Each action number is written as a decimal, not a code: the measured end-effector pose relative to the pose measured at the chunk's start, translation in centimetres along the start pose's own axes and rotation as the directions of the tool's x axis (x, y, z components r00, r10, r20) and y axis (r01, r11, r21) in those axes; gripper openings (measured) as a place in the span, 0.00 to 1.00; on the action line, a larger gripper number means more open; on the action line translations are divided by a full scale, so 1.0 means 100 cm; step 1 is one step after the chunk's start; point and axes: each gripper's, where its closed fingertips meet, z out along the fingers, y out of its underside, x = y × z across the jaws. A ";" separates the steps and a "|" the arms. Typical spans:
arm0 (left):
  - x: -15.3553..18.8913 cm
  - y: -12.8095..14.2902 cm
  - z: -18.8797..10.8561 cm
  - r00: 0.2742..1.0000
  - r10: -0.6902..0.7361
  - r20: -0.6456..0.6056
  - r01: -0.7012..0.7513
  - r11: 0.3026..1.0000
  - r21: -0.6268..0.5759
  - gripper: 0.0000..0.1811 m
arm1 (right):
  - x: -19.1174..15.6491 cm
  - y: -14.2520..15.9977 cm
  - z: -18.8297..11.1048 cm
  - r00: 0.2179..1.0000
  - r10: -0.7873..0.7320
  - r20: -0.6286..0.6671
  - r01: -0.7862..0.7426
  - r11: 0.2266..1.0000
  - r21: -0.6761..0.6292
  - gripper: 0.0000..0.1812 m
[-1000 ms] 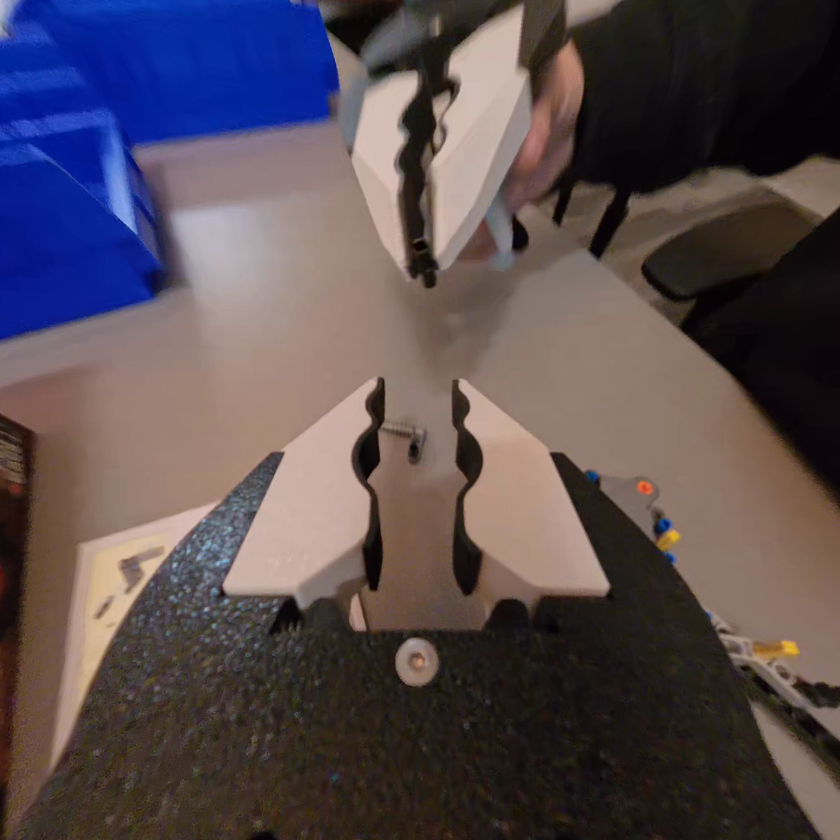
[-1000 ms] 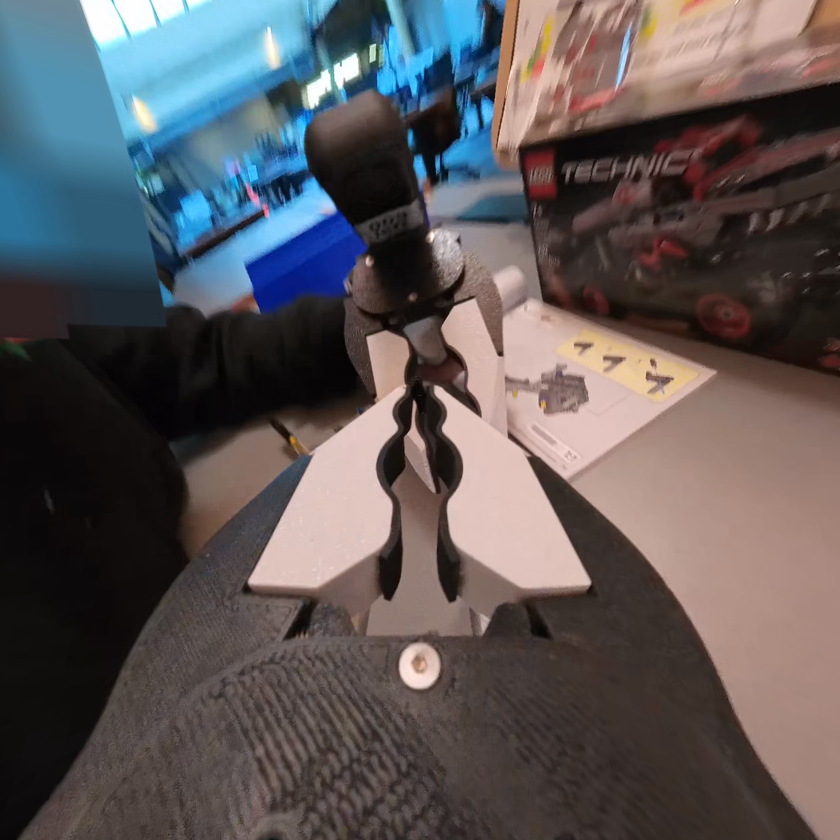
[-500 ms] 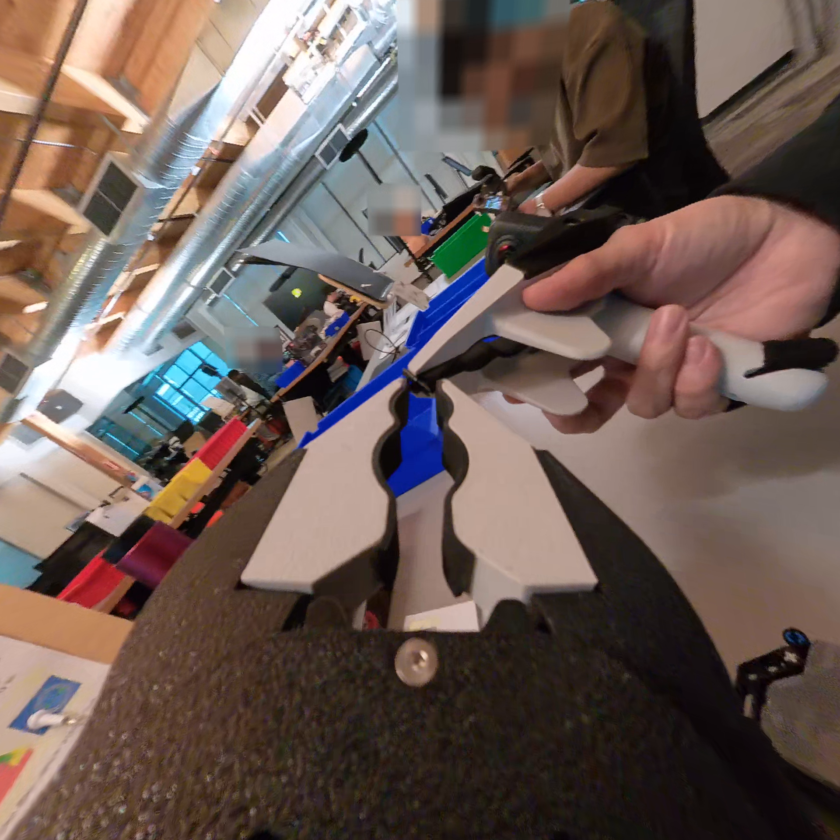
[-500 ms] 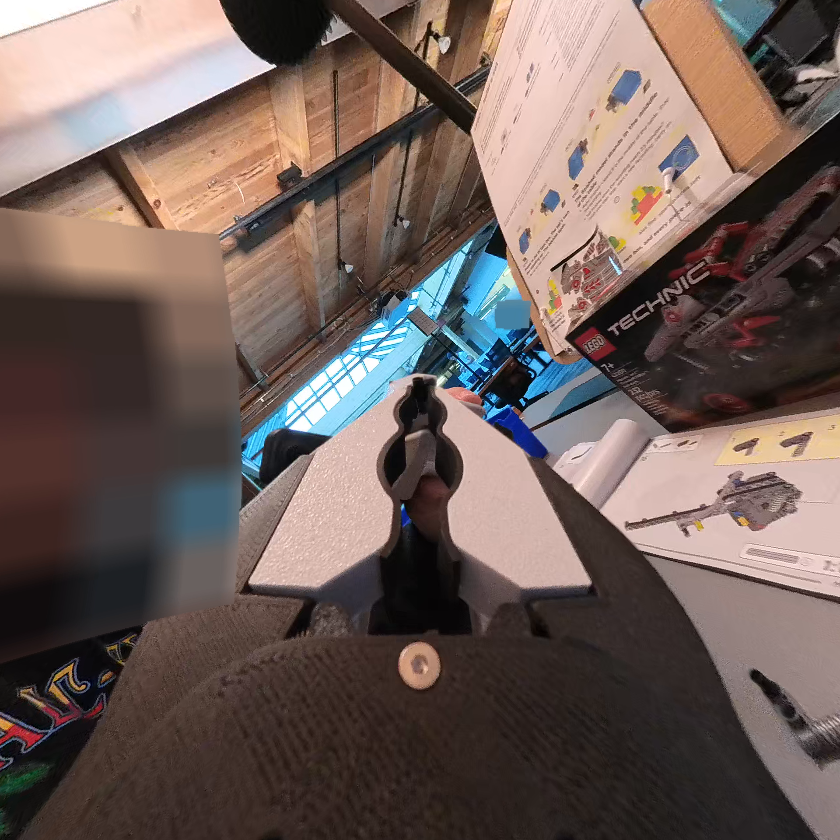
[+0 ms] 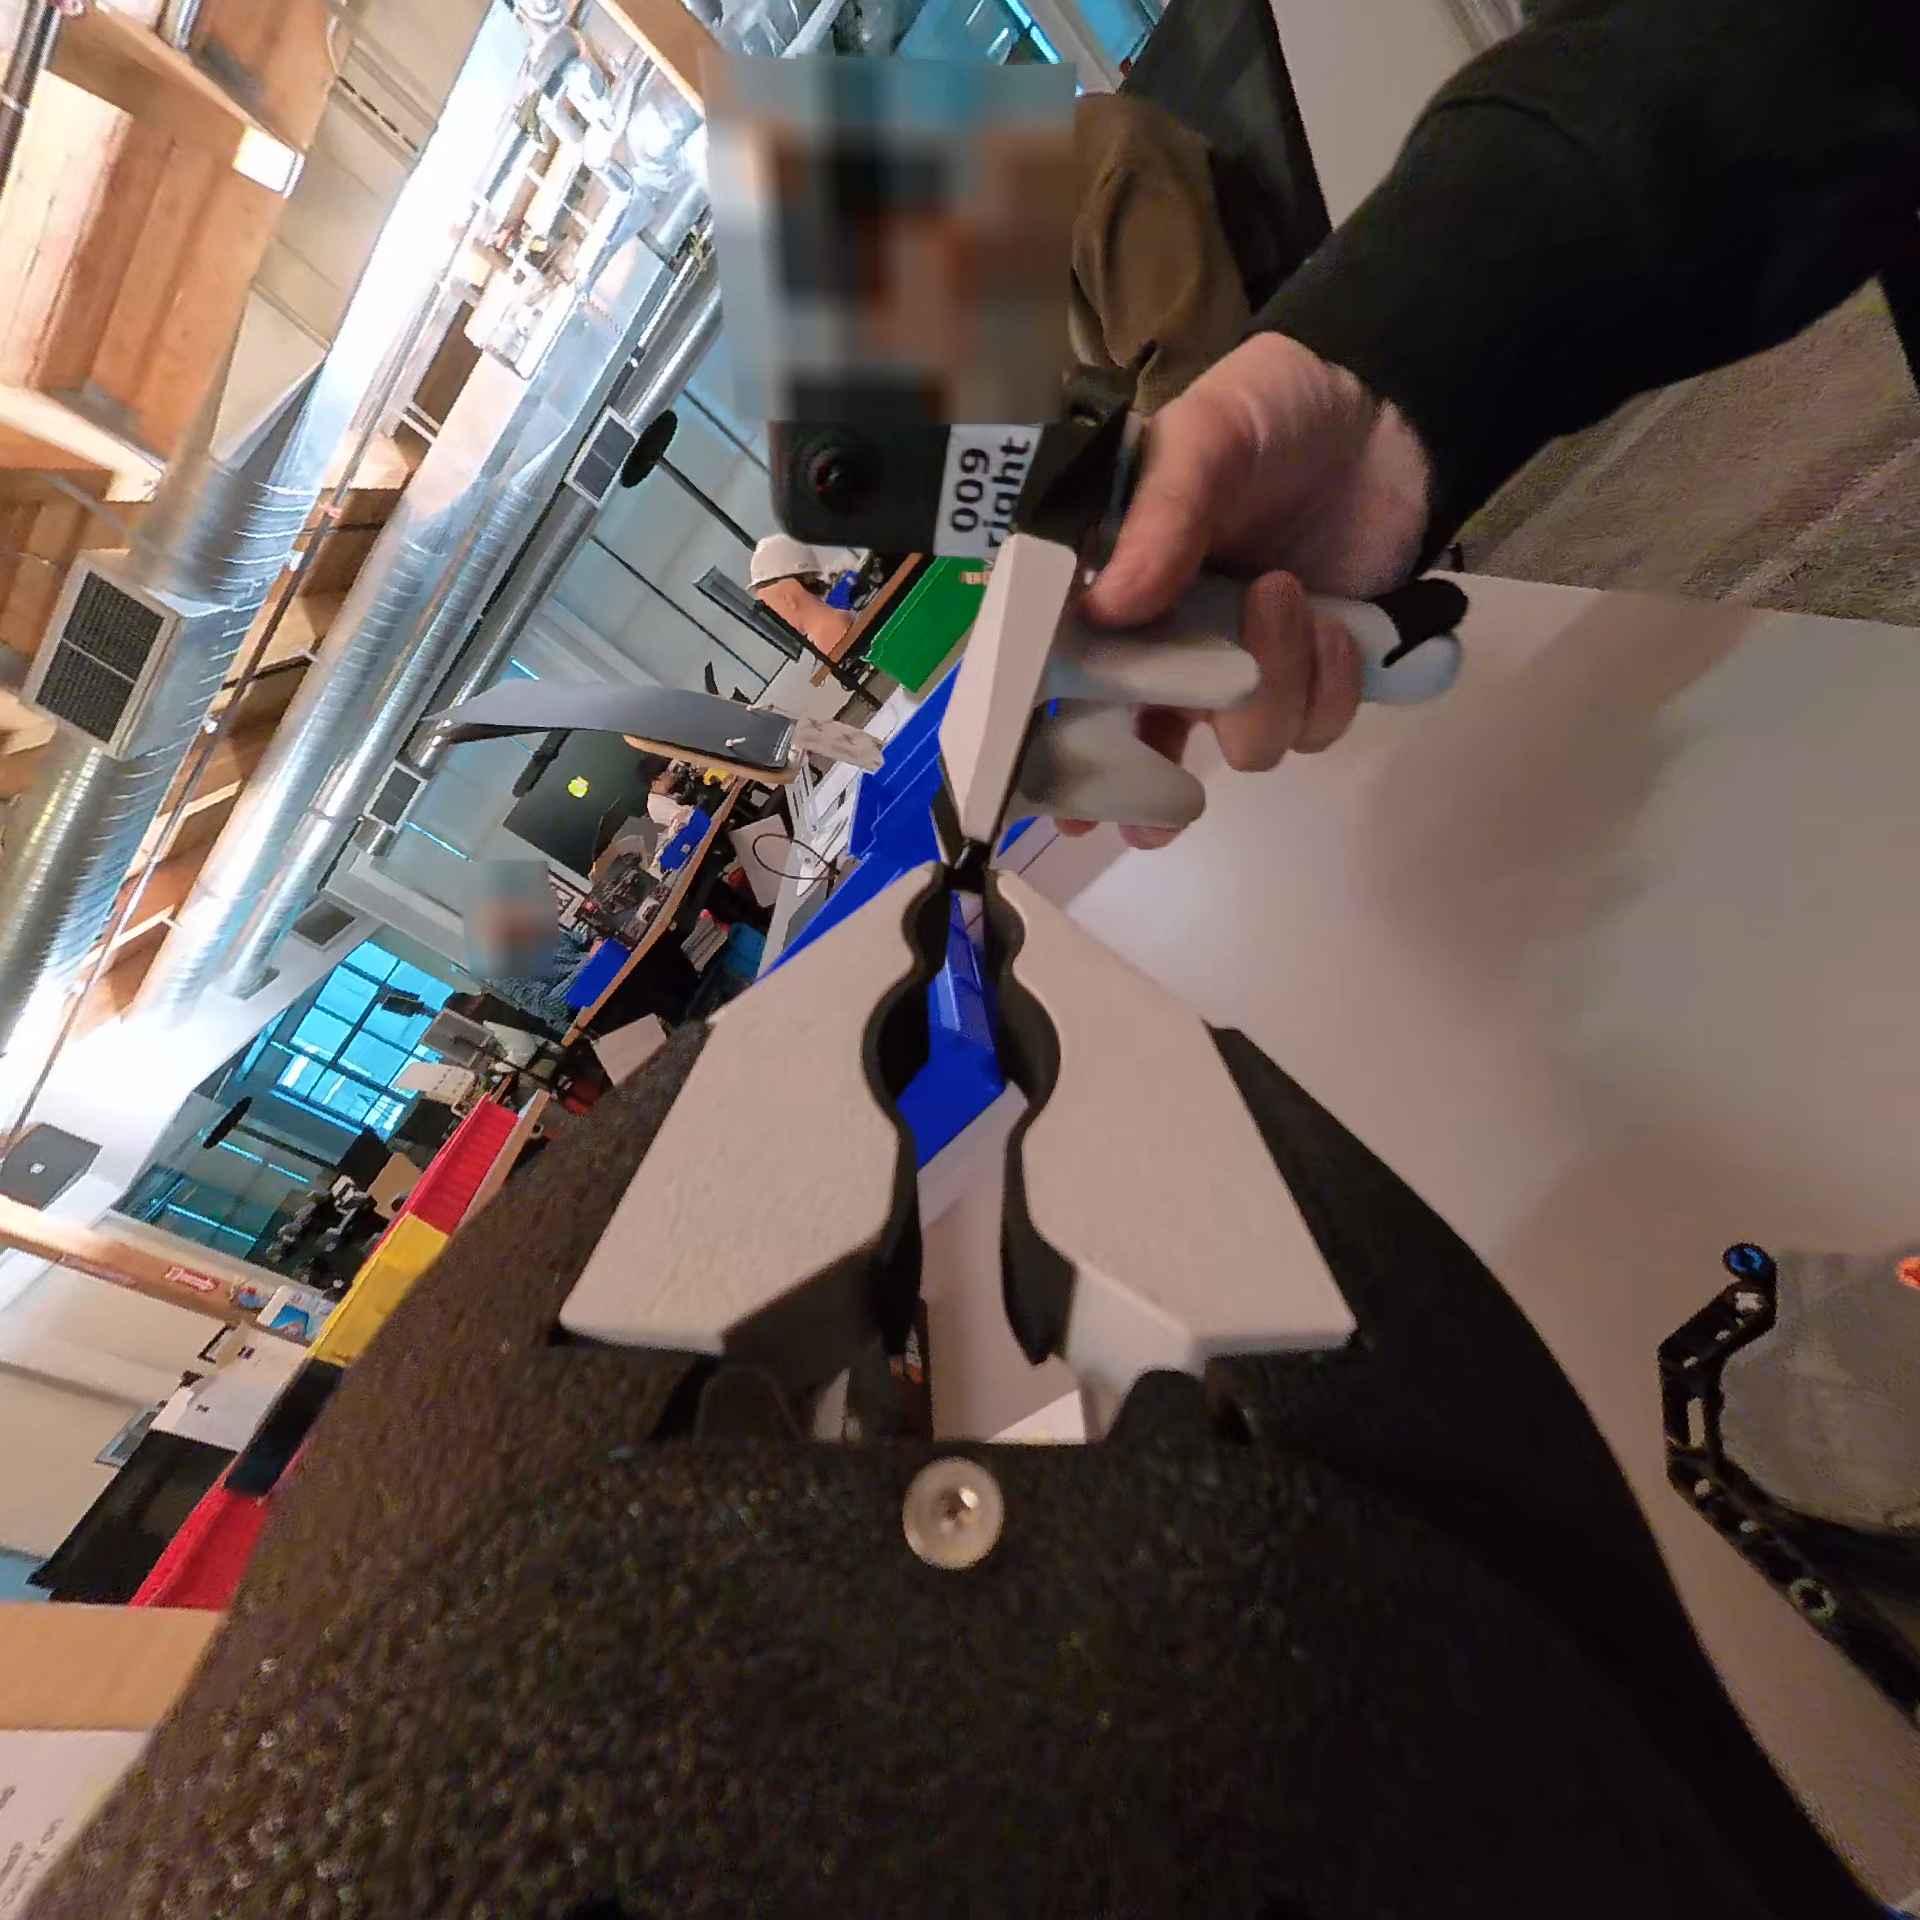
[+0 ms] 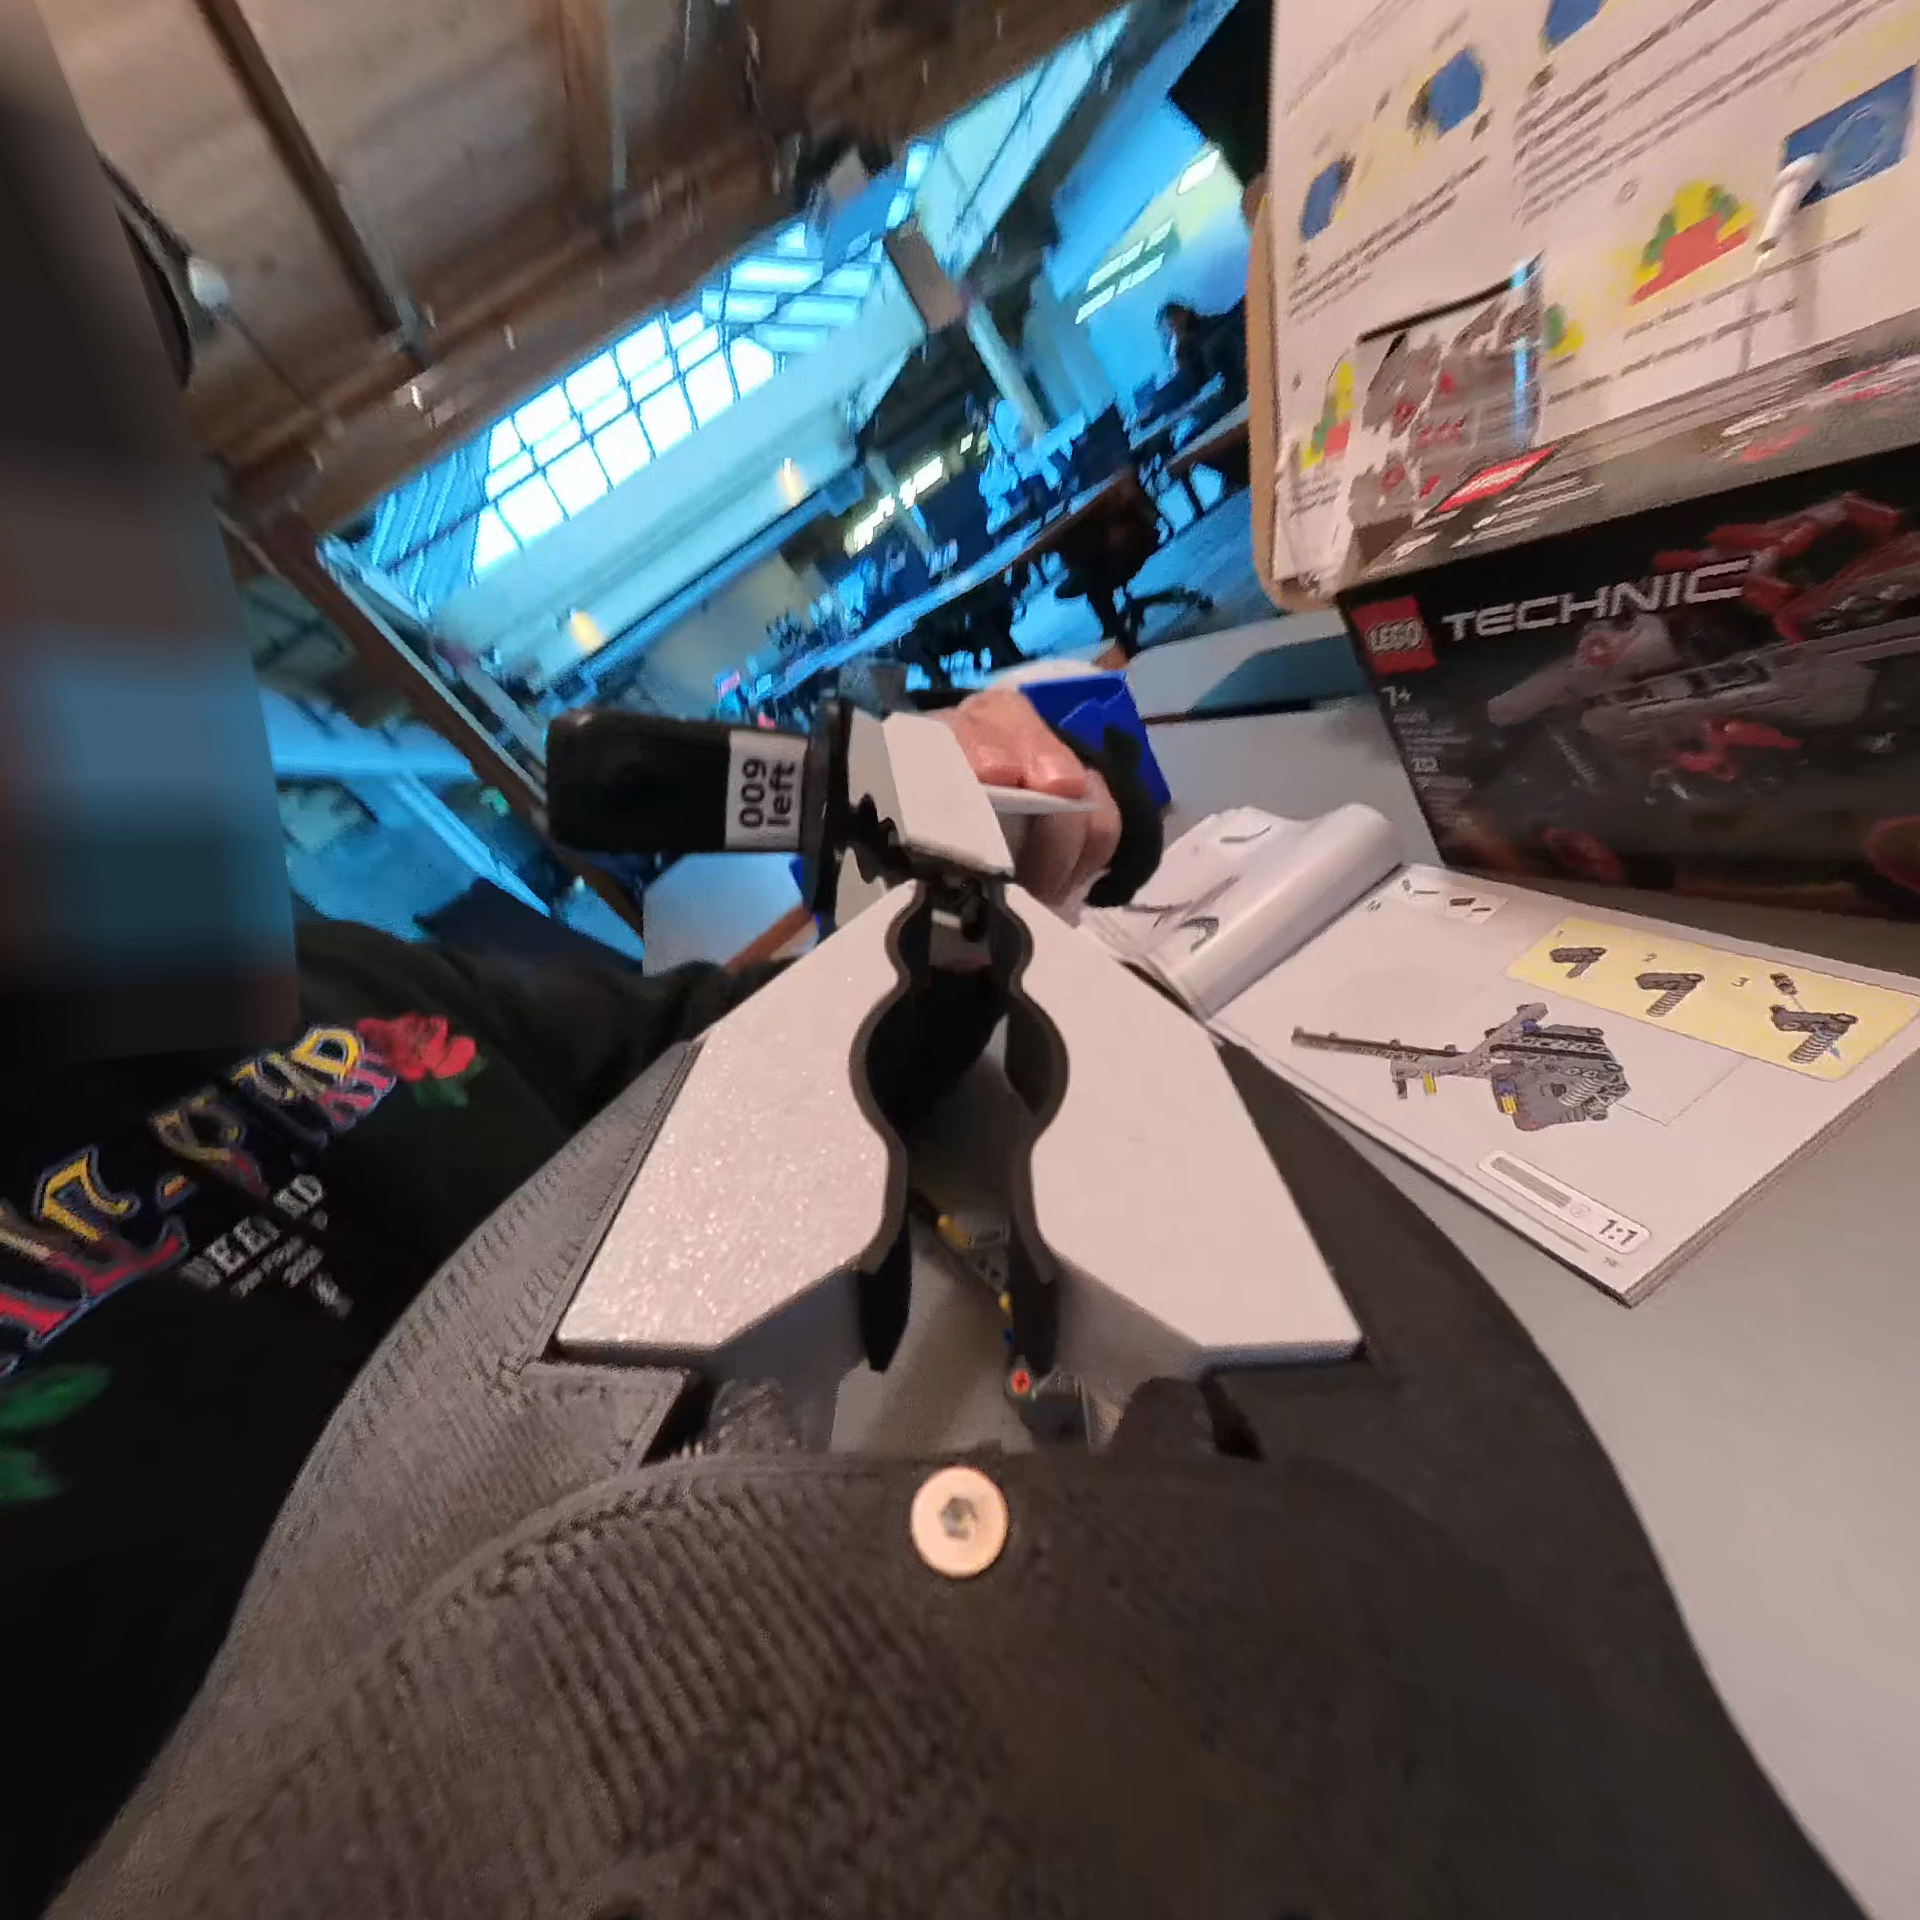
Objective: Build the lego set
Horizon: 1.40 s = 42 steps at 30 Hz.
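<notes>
Both grippers are lifted off the table (image 5: pixel 1455 935) and meet tip to tip. A small black lego piece (image 5: pixel 966 860) sits where the tips meet. My left gripper (image 5: pixel 966 885) has its jaws drawn in to a narrow gap around the piece. My right gripper (image 5: pixel 974 836) comes down from above, held by a hand, and is shut on the same piece. In the right wrist view, my right gripper (image 6: pixel 958 906) pinches the dark piece (image 6: pixel 961 920), and my left gripper (image 6: pixel 961 883) faces it from just beyond.
A partly built black and grey lego model (image 5: pixel 1714 1455) lies at the right on the table. The open instruction booklet (image 6: pixel 1558 1091) and the dark lego box (image 6: pixel 1662 707) lie at the right, with a cardboard box (image 6: pixel 1558 208) on top. Blue bins (image 5: pixel 904 748) stand at the far side. My two grippers' fingertips are within a few centimetres of each other.
Both grippers rose from the table and tilted up. The left jaws narrowed from wide open. The two tips came together at the small black piece.
</notes>
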 end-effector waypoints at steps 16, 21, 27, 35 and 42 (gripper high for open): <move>0.002 -0.007 0.000 0.989 0.143 0.045 -0.142 0.990 -0.010 0.01 | -0.002 0.001 0.000 0.999 -0.015 -0.030 0.011 0.992 -0.126 0.02; 0.001 -0.010 -0.001 0.994 0.106 0.031 -0.106 0.994 0.009 0.01 | -0.004 0.002 0.000 1.000 -0.015 -0.019 0.013 0.992 -0.126 0.02; -0.003 -0.013 -0.004 0.991 0.120 0.061 -0.121 0.992 0.017 0.01 | -0.005 -0.003 -0.002 1.000 -0.029 -0.011 0.027 0.993 -0.116 0.06; -0.004 -0.012 -0.004 0.991 0.114 0.066 -0.116 0.993 0.016 0.01 | -0.008 -0.005 -0.001 1.000 -0.022 -0.001 0.022 0.994 -0.104 0.04; -0.005 -0.009 -0.003 0.985 0.150 0.084 -0.149 0.989 -0.016 0.01 | -0.005 -0.006 -0.002 0.999 -0.035 -0.022 0.032 0.993 -0.114 0.02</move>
